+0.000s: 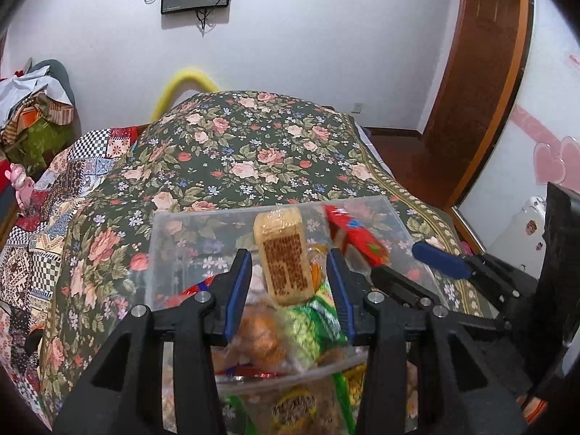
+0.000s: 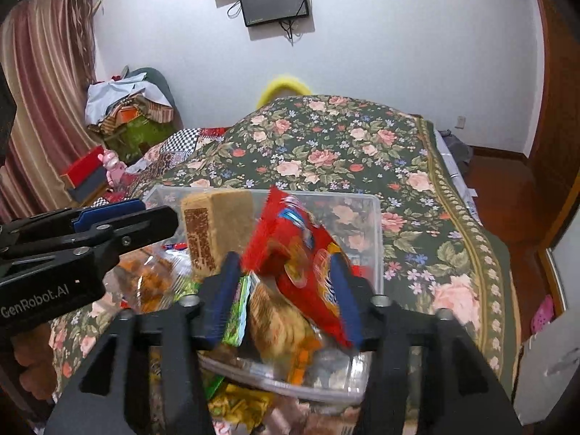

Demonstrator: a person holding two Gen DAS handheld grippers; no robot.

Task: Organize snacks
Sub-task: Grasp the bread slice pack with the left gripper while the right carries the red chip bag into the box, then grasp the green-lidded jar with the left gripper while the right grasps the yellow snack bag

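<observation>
A clear plastic bin [image 1: 170,239] [image 2: 369,224] sits on the floral bedspread and holds several snacks. My left gripper [image 1: 290,282] hangs over it, jaws apart, with a tan wafer pack [image 1: 286,253] [image 2: 214,228] falling or standing between the fingers, untouched. My right gripper [image 2: 290,286] is over the bin too, jaws wide; a red snack bag [image 2: 304,250] [image 1: 359,235] is blurred between them, against the right pad, apparently dropping. A green pack [image 1: 319,326] [image 2: 237,311] and cookie bags [image 1: 261,337] lie in the bin.
The floral bedspread [image 1: 253,152] [image 2: 362,152] covers the bed. More snack packs [image 2: 235,406] lie in front of the bin. Piled clothes [image 2: 127,105] are at the back left. A wooden door [image 1: 478,72] stands on the right.
</observation>
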